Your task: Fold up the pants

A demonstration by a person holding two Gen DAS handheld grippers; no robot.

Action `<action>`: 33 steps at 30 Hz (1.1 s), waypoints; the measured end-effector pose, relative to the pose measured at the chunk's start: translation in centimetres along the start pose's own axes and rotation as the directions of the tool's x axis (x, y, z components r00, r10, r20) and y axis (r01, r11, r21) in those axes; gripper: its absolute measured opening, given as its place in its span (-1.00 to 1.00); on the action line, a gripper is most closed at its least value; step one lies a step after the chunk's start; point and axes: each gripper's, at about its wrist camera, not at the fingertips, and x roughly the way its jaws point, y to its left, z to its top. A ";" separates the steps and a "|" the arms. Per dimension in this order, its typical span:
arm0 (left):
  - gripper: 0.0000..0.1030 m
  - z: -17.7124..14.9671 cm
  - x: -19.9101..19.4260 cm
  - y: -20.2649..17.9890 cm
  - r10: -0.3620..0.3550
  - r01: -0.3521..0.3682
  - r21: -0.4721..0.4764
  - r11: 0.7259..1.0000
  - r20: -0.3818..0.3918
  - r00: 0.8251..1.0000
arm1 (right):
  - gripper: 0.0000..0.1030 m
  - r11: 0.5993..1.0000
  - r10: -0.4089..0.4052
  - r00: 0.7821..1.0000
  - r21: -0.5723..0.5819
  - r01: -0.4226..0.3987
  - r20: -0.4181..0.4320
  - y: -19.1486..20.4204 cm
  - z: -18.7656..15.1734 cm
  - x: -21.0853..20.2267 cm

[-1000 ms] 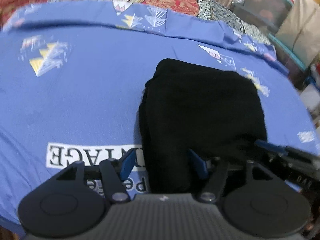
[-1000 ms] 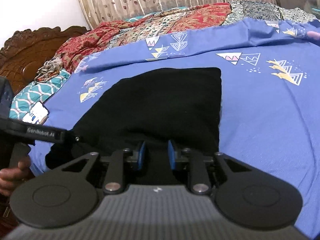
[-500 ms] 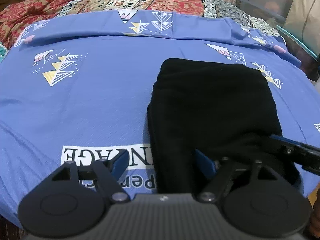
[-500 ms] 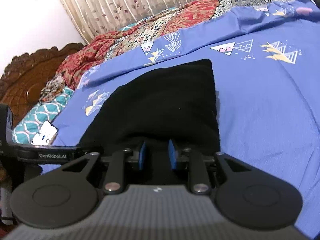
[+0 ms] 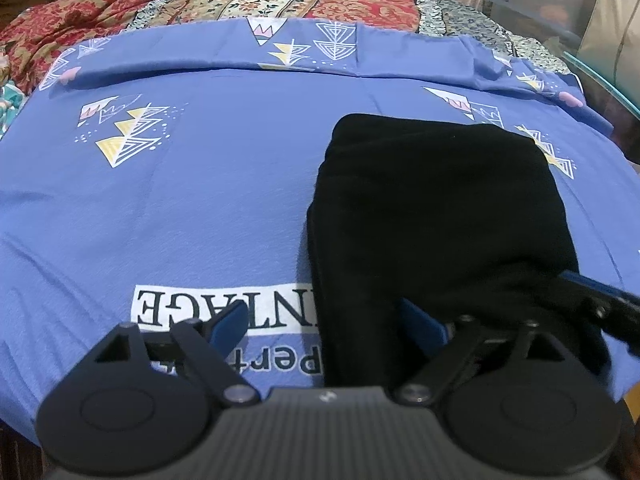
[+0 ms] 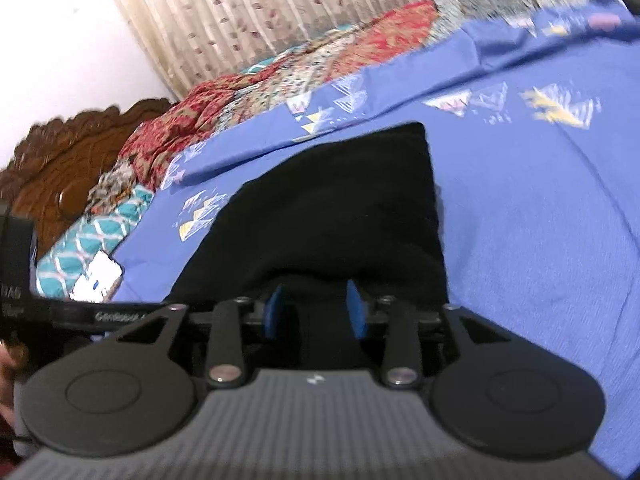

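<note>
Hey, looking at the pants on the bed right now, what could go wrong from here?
The pants lie folded near the sheet's near edge, so a tug toward the person could drag them off. The left gripper is open astride their near left edge, and closing might pinch the sheet too. The right gripper is open over their near end; pulling back could snag and undo the fold.

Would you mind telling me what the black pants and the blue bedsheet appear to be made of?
Black pants: apparently soft knit or fleece, matte; no sheen, thick rounded fold edges.
Blue bedsheet: likely thin woven cotton or blend, matte; fine creases, printed triangles and lettering.
</note>
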 end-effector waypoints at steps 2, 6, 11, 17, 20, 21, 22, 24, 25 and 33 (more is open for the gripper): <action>0.72 0.0 0.0 0.1 0.007 -0.007 -0.001 1.000 -0.001 1.000 | 0.00 0.997 -0.021 1.000 -0.079 0.021 0.008 1.3 -0.2 -0.4; 0.77 -0.1 0.1 0.1 0.015 -0.015 -0.010 1.000 -0.004 1.000 | 0.01 0.974 -0.063 0.996 -0.215 0.074 0.057 3.6 -0.5 -1.2; 0.82 -0.2 0.1 0.2 0.021 -0.021 -0.010 1.000 -0.001 1.000 | 0.01 0.960 -0.076 0.990 -0.259 0.105 0.120 4.1 -0.4 -2.0; 0.86 -0.3 0.2 0.1 0.025 -0.025 -0.006 1.000 0.000 1.000 | 0.02 0.972 -0.150 0.988 -0.183 0.145 -0.017 2.4 -0.6 0.8; 0.89 -0.4 0.1 -0.1 0.034 -0.034 -0.001 0.999 0.004 0.999 | 0.05 0.974 -0.147 0.989 -0.176 0.142 -0.016 2.3 -0.4 1.0; 0.90 -0.4 0.2 -0.1 0.037 -0.037 -0.002 0.999 0.003 0.999 | 0.06 0.973 -0.148 0.989 -0.180 0.143 -0.016 2.4 -0.5 1.0; 0.91 -0.4 0.2 -0.1 0.039 -0.039 -0.004 0.999 0.002 0.999 | 0.06 0.973 -0.147 0.989 -0.182 0.142 -0.015 2.4 -0.5 1.1; 0.94 -0.4 0.3 0.0 0.042 -0.042 -0.006 0.999 0.001 0.999 | 0.07 0.974 -0.143 0.990 -0.178 0.138 -0.016 2.2 -0.5 1.1; 0.94 -0.4 0.3 0.0 0.043 -0.043 -0.005 0.999 0.001 0.999 | 0.07 0.976 -0.141 0.990 -0.172 0.136 -0.015 2.2 -0.7 1.0; 0.99 -0.4 0.2 -0.1 0.062 -0.062 -0.003 0.998 -0.002 0.998 | 0.08 0.983 -0.118 0.993 -0.145 0.114 -0.017 1.6 -0.9 0.4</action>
